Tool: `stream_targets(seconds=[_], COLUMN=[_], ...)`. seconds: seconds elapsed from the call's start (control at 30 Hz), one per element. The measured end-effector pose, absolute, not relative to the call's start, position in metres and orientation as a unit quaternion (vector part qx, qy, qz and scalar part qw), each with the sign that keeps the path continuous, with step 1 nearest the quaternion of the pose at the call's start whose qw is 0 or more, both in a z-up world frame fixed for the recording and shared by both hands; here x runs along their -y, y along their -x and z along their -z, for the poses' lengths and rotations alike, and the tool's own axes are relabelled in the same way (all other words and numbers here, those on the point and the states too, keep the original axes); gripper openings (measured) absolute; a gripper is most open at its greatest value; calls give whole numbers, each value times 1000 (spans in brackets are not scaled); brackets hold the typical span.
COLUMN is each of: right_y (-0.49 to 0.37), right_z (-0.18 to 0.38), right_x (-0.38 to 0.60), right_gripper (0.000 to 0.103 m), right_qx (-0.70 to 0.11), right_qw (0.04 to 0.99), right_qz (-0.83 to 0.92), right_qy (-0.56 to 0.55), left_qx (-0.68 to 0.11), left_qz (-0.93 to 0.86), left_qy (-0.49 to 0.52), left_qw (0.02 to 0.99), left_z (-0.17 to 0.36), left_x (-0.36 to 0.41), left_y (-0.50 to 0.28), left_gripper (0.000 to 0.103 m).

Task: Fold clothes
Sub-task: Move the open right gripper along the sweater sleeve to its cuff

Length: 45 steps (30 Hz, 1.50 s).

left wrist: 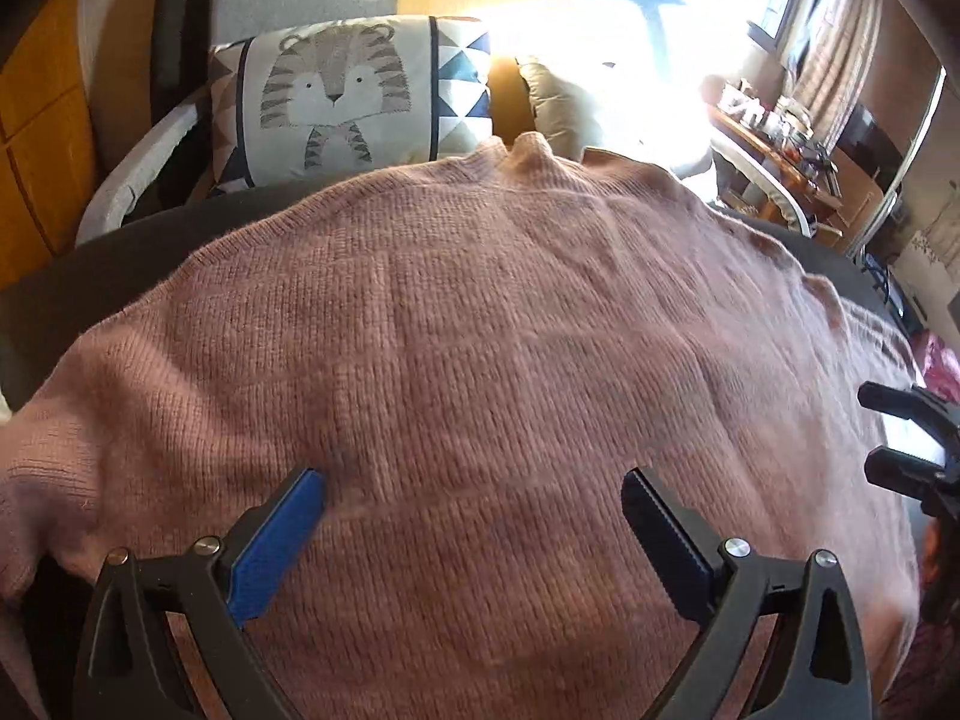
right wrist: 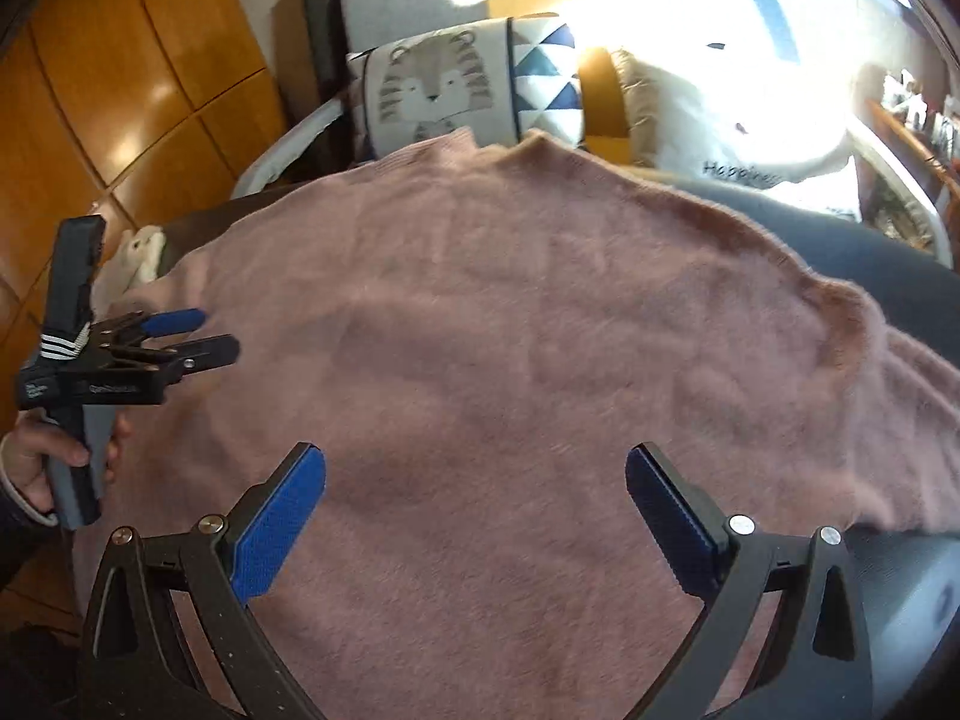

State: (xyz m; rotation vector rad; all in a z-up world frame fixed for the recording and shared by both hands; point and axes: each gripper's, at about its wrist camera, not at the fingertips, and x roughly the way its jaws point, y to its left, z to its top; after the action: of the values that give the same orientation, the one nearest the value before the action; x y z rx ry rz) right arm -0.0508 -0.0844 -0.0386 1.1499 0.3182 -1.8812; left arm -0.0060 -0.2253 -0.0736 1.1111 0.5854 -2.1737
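Observation:
A pink knitted sweater [left wrist: 480, 324] lies spread flat on a dark cushioned surface [left wrist: 90, 276], with its neck towards the pillows. My left gripper [left wrist: 474, 483] hovers open over the sweater's near part, nothing between its blue pads. From the right wrist view the left gripper [right wrist: 216, 333] is at the sweater's left edge, held by a hand [right wrist: 60, 456]. My right gripper [right wrist: 474, 459] also stands open above the sweater [right wrist: 510, 330], its pads apart from the cloth. In the left wrist view the right gripper [left wrist: 876, 429] shows at the sweater's right edge.
A tiger-print cushion [left wrist: 336, 96] and a white cushion with lettering [right wrist: 750, 138] lean at the far end. A wooden cabinet [right wrist: 120, 90] stands to the left. A cluttered wooden shelf [left wrist: 780, 126] is at the far right. A small white plush thing [right wrist: 135, 252] lies by the sweater's left edge.

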Motion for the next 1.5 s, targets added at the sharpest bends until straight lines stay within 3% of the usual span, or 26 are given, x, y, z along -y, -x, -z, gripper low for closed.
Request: stream_targets(seconds=[0.1,0.2,0.7,1.0,1.27,1.5], right_y=[34,22,35,152,254,243], right_z=[56,68,61,41,87,91], right_x=[79,71,58,-35,-148,-173], right_gripper=[102,103,103,103,103,103], right_qx=[-169,-201,-153,-93,-65,-86], right_qw=[420,418,447,286,149,196], right_qz=[762,766,759,858,860,858], right_qy=[-463,-445,-448,-416,-483,-466], left_qx=[-163,-169,-202,-193,-163,-95], left_qz=[825,834,826,847,852,864], left_qy=[-438,-427,-434,-432,-448,-439], left_qw=[317,306,299,242,217,226], left_z=[82,82,66,63,74,84], left_x=[210,214,209,176,157,139], left_y=[7,-2,35,124,164,161], left_gripper=[103,103,100,100,100,102])
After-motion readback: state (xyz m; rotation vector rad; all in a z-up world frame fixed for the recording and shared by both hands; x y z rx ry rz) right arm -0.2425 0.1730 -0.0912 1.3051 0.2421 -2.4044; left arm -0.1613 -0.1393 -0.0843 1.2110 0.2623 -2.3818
